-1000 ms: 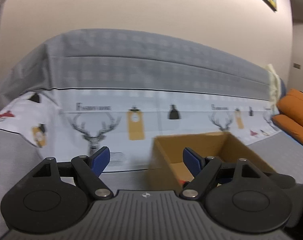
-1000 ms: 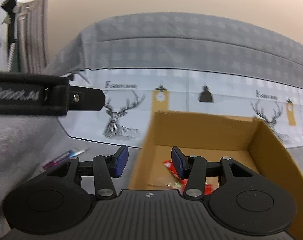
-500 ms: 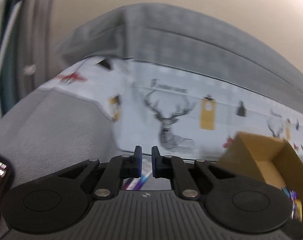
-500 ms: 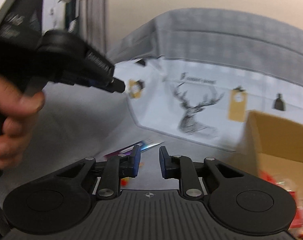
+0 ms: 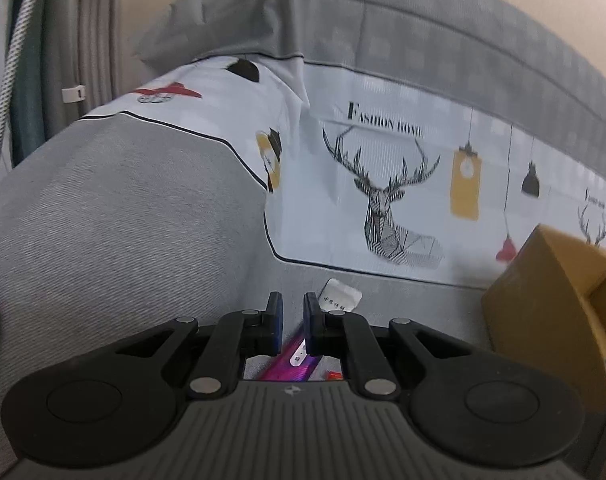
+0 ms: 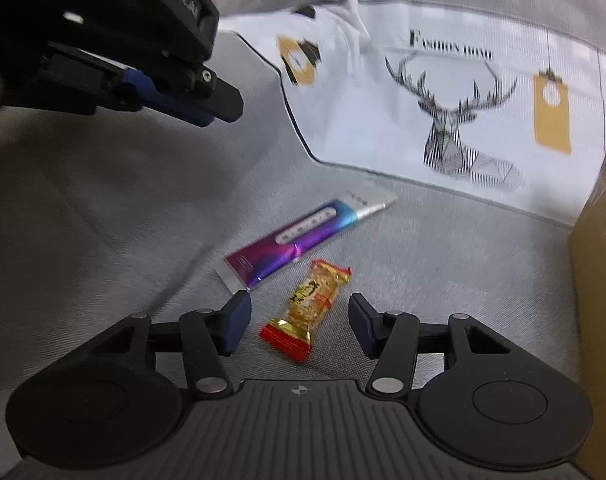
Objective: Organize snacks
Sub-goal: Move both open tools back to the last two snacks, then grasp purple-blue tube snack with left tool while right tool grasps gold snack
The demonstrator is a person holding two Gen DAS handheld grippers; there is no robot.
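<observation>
1. The right gripper [image 6: 299, 326] is seen with its jaws opening, standing apart; nothing is pressed by the pads.
2. A gold-and-red candy [image 6: 307, 309] is found lying on the grey sofa seat [image 6: 443, 264], its near red end between the right gripper's two fingertips and clear of both.
3. Just beyond that candy, slightly to the left, a purple-and-blue packet [image 6: 299, 242] is seen lying flat at a slant, its far end pale.
4. The left gripper [image 5: 293, 322] is recorded as closed to a narrow slit, with nothing visibly clamped between the pads.
5. Below and behind the left gripper's fingertips, a strip of the purple packet [image 5: 291, 364] is visible; contact with it cannot be told.
6. Just ahead of the left gripper, to the right, a small white sachet [image 5: 339, 296] lies on the seat.
7. A cardboard box [image 5: 551, 292] stands on the seat to the right of both grippers.
8. Farthest off, a sofa cover [image 5: 387, 184] printed with a deer and lamps is noted.
9. In the right wrist view, the left gripper [image 6: 219, 104] is seen up left, above the seat.
</observation>
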